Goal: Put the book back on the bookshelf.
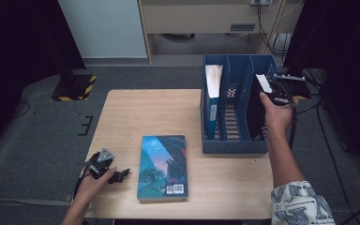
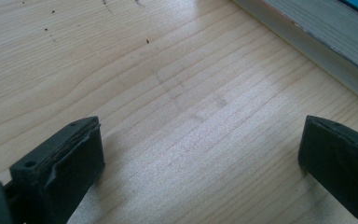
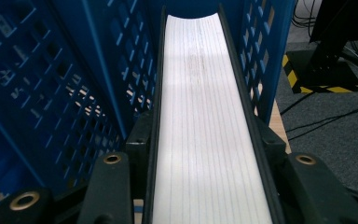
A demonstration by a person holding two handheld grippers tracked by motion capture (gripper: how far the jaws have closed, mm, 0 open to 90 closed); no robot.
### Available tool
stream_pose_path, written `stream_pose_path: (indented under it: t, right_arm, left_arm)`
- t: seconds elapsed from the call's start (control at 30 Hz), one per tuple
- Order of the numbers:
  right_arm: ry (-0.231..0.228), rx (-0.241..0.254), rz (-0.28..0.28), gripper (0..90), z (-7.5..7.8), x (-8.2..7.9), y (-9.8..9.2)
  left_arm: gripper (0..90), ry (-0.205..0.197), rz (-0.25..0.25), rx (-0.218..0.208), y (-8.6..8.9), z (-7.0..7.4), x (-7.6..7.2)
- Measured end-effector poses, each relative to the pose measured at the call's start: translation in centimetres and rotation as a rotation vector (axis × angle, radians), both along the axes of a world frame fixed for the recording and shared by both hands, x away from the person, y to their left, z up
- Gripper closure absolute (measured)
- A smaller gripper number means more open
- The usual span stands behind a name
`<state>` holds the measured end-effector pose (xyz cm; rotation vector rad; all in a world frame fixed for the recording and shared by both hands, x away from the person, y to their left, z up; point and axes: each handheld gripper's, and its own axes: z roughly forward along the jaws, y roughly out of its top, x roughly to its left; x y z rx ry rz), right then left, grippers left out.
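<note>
My right gripper point(image 1: 274, 96) is shut on a dark-covered book point(image 1: 255, 112) that stands in the right compartment of a blue file organizer point(image 1: 234, 145). In the right gripper view the book's white page edge point(image 3: 205, 84) runs up between the two jaws of the gripper point(image 3: 204, 137), which press on both covers. A teal book point(image 1: 163, 166) lies flat on the wooden table point(image 1: 168, 108). My left gripper point(image 1: 115, 176) rests at the table's near left, just left of that book. It stands open point(image 2: 200, 149) over bare wood, with the teal book's page edge point(image 2: 326, 32) ahead of it.
A blue book point(image 1: 212, 101) with white pages up stands in the organizer's left compartment; the middle compartment holds nothing. The organizer's perforated walls point(image 3: 74, 70) close in on the held book. Cables and a yellow-black striped base point(image 1: 77, 86) lie on the floor beyond the table.
</note>
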<state>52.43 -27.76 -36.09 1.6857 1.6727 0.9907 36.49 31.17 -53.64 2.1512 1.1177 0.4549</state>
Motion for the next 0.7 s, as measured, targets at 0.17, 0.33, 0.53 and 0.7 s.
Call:
stream_pose_path:
  t: [0.17,0.33,0.53,0.7]
  right_arm:
    - [0.002,-0.015,0.005,53.4,-0.3,0.8,0.1]
    - [0.011,-0.027,-0.004,53.3,-0.6,1.2,-0.1]
    - [0.006,-0.038,0.000,53.3,-1.0,1.4,-0.3]
    - [-0.003,-0.034,-0.004,53.0,-1.2,1.2,-0.2]
  left_arm:
    - [0.0,0.000,-0.002,-0.001,0.0,0.0,0.0]
    - [0.0,0.000,-0.003,-0.001,0.0,0.0,0.0]
    - [0.0,0.000,-0.004,0.000,0.0,0.0,0.0]
    - [0.0,0.000,-0.004,0.000,0.0,0.0,0.0]
